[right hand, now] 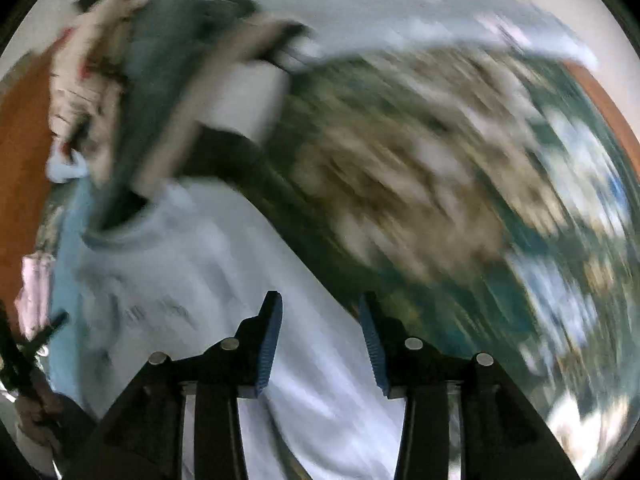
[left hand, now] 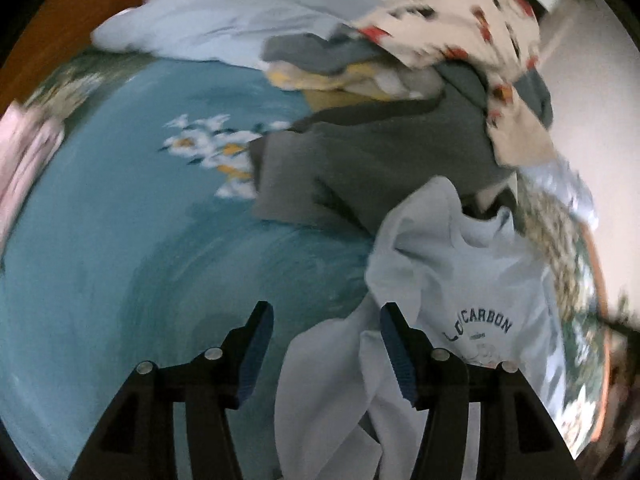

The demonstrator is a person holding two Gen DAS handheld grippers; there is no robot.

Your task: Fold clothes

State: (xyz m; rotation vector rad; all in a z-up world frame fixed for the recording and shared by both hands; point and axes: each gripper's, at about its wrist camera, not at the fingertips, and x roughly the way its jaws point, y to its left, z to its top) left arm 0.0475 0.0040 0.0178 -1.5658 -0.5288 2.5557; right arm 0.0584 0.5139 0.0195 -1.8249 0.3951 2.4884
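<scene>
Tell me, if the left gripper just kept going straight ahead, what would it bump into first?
Probably the pale LOW CARBON shirt, already bunched between the open left gripper; beyond lies the grey garment. Blur makes depth uncertain.

Each hand-held gripper, left (left hand: 326, 354) and right (right hand: 320, 344), has black angular plastic arms, round silver screws, and blue ribbed pads (left hand: 256, 354) on its fingers.
</scene>
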